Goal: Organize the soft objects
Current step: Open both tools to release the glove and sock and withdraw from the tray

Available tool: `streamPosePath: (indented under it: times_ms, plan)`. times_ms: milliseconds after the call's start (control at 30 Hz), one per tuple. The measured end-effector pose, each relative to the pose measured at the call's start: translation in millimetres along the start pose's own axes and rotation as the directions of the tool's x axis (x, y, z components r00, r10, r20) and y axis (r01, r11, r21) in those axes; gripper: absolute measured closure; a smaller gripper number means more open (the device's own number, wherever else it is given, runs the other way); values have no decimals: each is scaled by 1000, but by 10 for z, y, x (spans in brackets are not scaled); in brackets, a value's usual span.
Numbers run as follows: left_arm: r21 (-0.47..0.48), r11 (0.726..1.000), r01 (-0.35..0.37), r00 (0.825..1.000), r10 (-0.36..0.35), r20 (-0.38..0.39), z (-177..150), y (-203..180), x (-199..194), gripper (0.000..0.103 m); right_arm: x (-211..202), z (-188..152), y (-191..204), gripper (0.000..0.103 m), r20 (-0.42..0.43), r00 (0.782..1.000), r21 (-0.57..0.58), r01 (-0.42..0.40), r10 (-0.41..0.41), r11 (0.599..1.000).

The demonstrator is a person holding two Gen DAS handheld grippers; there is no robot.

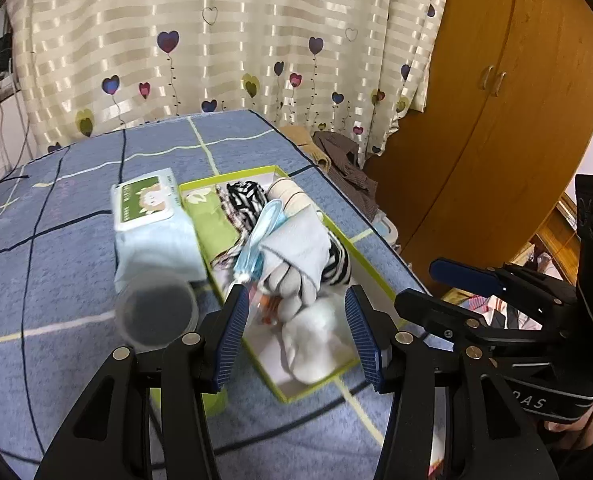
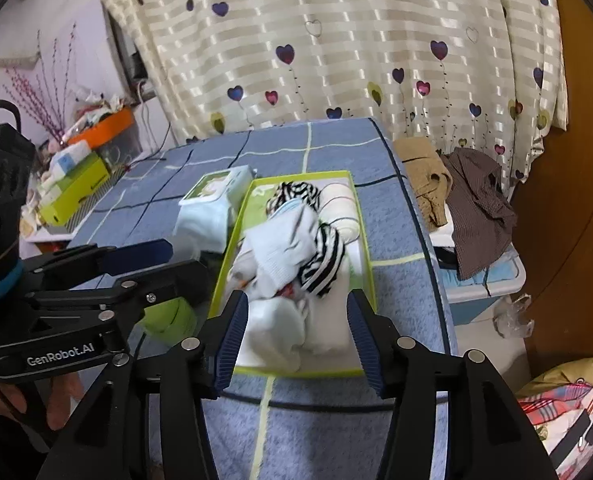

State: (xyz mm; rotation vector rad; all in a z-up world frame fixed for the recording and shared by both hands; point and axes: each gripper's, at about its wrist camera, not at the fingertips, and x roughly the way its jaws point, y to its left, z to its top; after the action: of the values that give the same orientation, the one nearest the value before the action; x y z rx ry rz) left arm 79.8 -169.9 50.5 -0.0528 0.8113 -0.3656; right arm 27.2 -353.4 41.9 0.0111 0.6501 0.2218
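Note:
A shallow green-rimmed box point(image 1: 370, 276) lies on the blue plaid bed, heaped with soft things. White socks point(image 1: 316, 340) fill its near end. Behind them lie a grey sock point(image 1: 296, 248), a blue face mask point(image 1: 256, 240), zebra-striped socks point(image 1: 244, 196) and a beige roll point(image 1: 292, 196). My left gripper point(image 1: 296, 300) hovers open over the near end, its pads touching nothing. My right gripper point(image 2: 296, 300) is open too, above the white socks point(image 2: 272, 332) in the same box point(image 2: 232, 240). Each gripper shows in the other's view: the right gripper point(image 1: 416, 286) and the left gripper point(image 2: 186, 258).
A pack of wipes point(image 1: 148, 216) and a clear plastic cup point(image 1: 156, 312) lie left of the box, and a green object point(image 2: 172, 316) sits under the left gripper. Right of the bed, brown clothes point(image 2: 476, 208) pile on a bin before a wooden wardrobe point(image 1: 496, 140). A cluttered shelf point(image 2: 76, 184) stands at left.

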Motion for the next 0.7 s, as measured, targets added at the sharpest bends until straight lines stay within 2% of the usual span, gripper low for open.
streamPosePath:
  times_ms: [300, 700]
  plan:
    - [-19, 999, -50, 999, 50, 13, -273, 70, -311, 52, -129, -150, 309, 50, -9, 1000, -50, 7, -8, 999]
    - [-42, 997, -70, 997, 70, 12, -463, 180, -472, 52, -130, -264, 557, 49, -36, 999, -80, 8, -11, 997]
